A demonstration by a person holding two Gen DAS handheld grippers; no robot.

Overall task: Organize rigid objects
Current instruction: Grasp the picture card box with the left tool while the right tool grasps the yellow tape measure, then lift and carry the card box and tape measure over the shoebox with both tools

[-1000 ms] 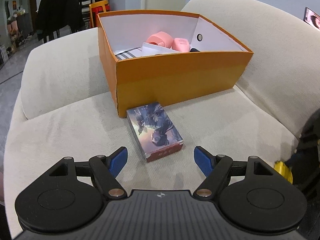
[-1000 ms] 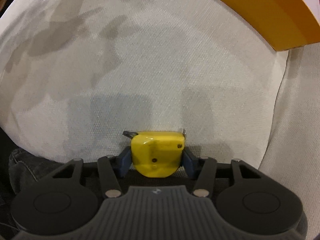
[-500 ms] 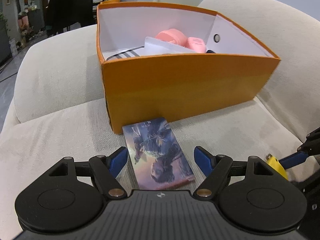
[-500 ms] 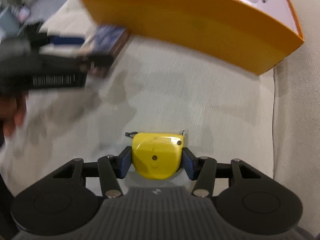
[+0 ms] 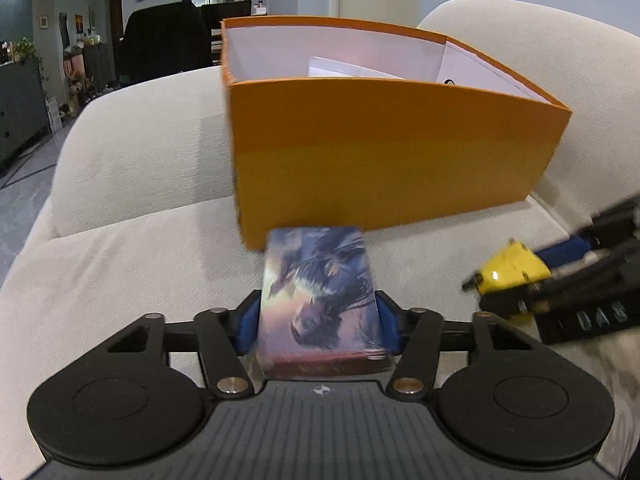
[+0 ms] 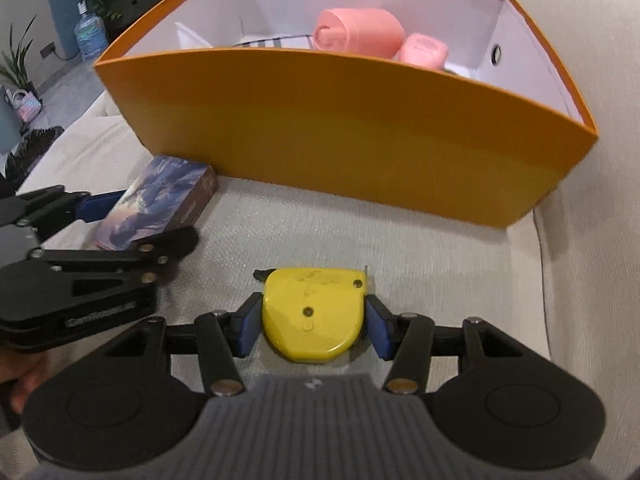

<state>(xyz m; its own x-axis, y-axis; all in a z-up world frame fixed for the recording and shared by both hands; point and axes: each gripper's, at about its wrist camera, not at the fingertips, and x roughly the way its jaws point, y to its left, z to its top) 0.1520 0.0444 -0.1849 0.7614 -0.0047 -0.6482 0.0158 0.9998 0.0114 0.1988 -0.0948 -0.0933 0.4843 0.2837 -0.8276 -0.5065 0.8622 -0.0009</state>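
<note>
Left wrist view: the illustrated card box (image 5: 320, 292) lies on the cream sofa cushion (image 5: 132, 264), its far end just in front of the orange box (image 5: 384, 152). The left gripper (image 5: 318, 326) has just been closing — its blue pads now press on both long sides of the card box. Right of the card box, near the orange box's front wall, the right gripper (image 6: 312, 326) clamps a yellow tape measure (image 6: 314, 312) — inside the orange box lie pink items (image 6: 360, 34).
</note>
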